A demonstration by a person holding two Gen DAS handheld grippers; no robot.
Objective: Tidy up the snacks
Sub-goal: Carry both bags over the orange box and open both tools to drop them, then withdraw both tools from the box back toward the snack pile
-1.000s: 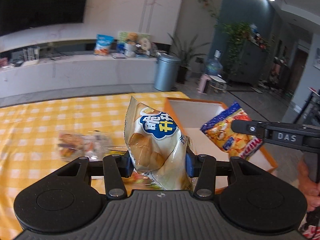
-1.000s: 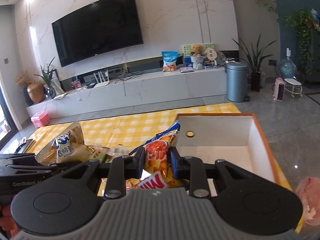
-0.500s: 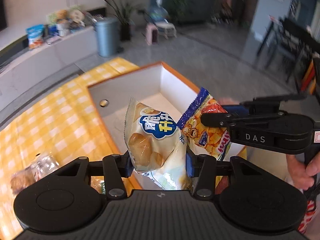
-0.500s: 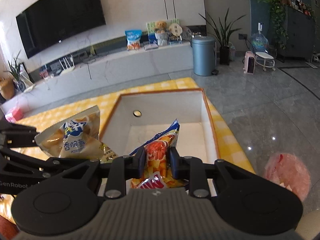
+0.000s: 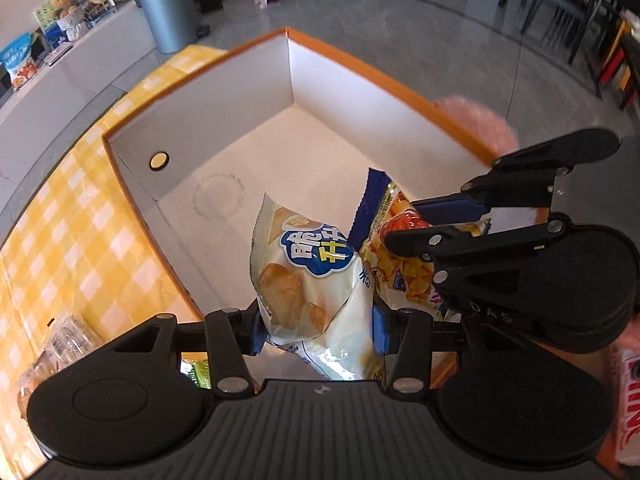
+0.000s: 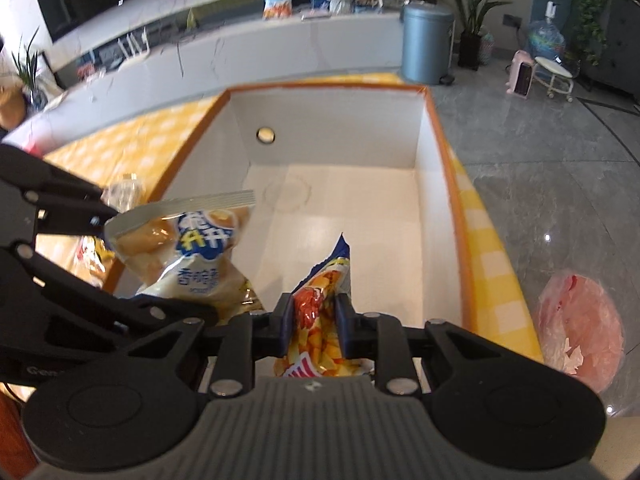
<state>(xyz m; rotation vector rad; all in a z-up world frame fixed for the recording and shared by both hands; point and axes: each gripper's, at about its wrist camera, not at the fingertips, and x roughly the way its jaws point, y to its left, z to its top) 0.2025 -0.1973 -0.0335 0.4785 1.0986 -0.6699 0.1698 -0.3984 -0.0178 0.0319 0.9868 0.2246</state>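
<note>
Snacks are only partway sorted so far. Nothing is lying on the white floor of the orange-rimmed box [image 5: 288, 34] yet, so it's empty as far as can be seen. Two bags are held above it: a pale puff bag [image 5: 312, 280] is clamped in the left gripper [image 5: 318, 330], and an orange chip bag [image 6: 320, 316] is pinched in the right gripper [image 6: 314, 330], whose jaws have just been closing tighter on it. Both drops are probably next. At least one clear-wrapped pack [image 5: 60, 336] is left on the yellow checked cloth [image 5: 60, 240] to the left, so more trips seem needed.
</note>
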